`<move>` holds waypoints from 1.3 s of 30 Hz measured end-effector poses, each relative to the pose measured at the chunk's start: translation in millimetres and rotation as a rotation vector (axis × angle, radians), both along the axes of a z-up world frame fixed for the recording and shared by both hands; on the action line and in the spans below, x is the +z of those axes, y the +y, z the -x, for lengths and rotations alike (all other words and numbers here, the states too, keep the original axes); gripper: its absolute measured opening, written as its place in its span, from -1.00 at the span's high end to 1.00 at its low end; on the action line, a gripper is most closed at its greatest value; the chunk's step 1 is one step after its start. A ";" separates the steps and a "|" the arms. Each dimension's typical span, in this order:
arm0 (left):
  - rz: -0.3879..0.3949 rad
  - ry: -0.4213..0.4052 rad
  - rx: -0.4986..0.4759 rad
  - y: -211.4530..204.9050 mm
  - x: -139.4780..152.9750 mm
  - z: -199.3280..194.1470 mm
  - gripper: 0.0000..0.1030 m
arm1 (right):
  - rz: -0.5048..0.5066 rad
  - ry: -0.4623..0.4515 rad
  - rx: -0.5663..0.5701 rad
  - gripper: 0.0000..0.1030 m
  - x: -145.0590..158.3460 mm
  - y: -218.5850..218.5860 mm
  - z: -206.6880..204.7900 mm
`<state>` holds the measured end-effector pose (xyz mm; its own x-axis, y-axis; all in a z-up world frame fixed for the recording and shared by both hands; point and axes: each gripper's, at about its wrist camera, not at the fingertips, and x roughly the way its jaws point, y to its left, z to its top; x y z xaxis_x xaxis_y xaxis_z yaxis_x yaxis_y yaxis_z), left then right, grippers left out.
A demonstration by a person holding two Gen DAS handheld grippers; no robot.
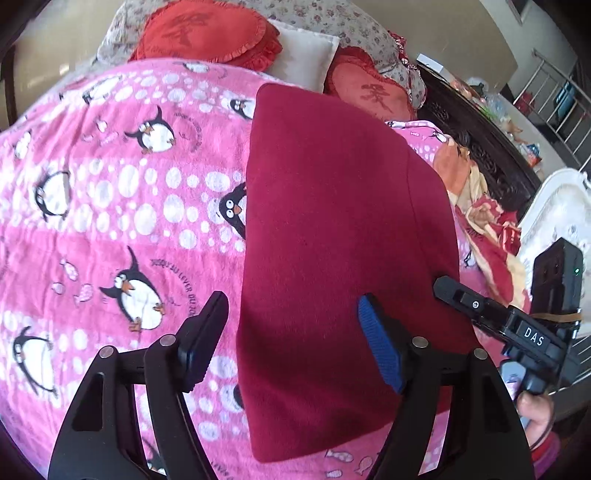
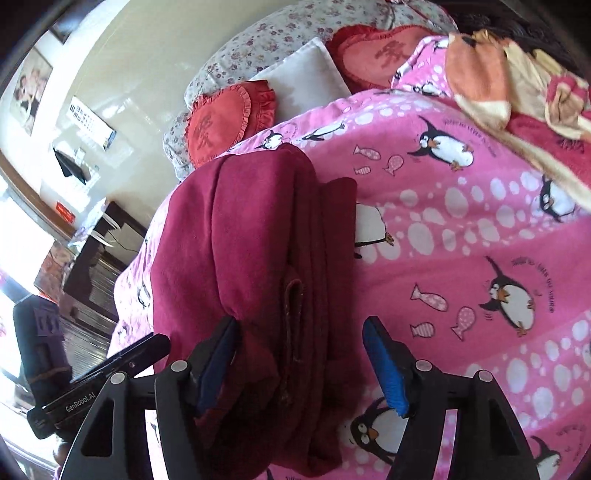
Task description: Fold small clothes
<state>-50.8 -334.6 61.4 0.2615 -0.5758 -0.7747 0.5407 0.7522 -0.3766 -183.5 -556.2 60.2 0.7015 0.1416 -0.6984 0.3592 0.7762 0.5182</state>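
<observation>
A bedroom: a bed [image 1: 110, 192] spread with a pink penguin-print blanket [image 2: 461, 229] fills both views, with heart-shaped red cushions [image 1: 207, 33] and a white pillow [image 2: 303, 81] at its head. A crumpled orange and red cloth [image 2: 517, 96] lies along one side.

The dark red garment [image 1: 332, 240] lies in the middle of the blanket, already folded into a long, narrow panel. The step in hand looks like the next fold or a final tidy of that panel.

The left hand-held gripper [image 1: 291, 343] hovers with its jaws wide apart, straddling the garment's near left edge and holding nothing. The right hand-held gripper [image 2: 299, 365] is also spread wide; cloth bulges between its jaws, and its left pad seems to press the fabric, though nothing is pinched.

To do it well, I would take each near corner through all its layers, lift both ends together, and lay them over squarely, since thick stacked cloth probably slips apart if only the top layer is caught.

The left wrist view shows a smooth, flat top face and the right gripper's tip at the garment's right edge. The right wrist view alone shows the stacked layers along the side, a sewn band [image 2: 293, 317] and a loose lower layer sticking out.
</observation>
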 end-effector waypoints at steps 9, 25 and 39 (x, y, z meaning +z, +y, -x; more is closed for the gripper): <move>0.048 0.054 -0.051 -15.6 -14.7 -17.8 -0.60 | -0.083 -0.026 0.039 -0.37 -11.7 -3.6 -23.3; 0.073 0.022 -0.088 25.5 35.1 18.0 -0.15 | -0.014 -0.092 0.129 0.16 38.8 47.9 -3.3; -0.156 -0.048 0.001 97.4 6.4 71.9 -0.16 | -0.012 0.089 0.212 0.05 6.9 114.1 18.8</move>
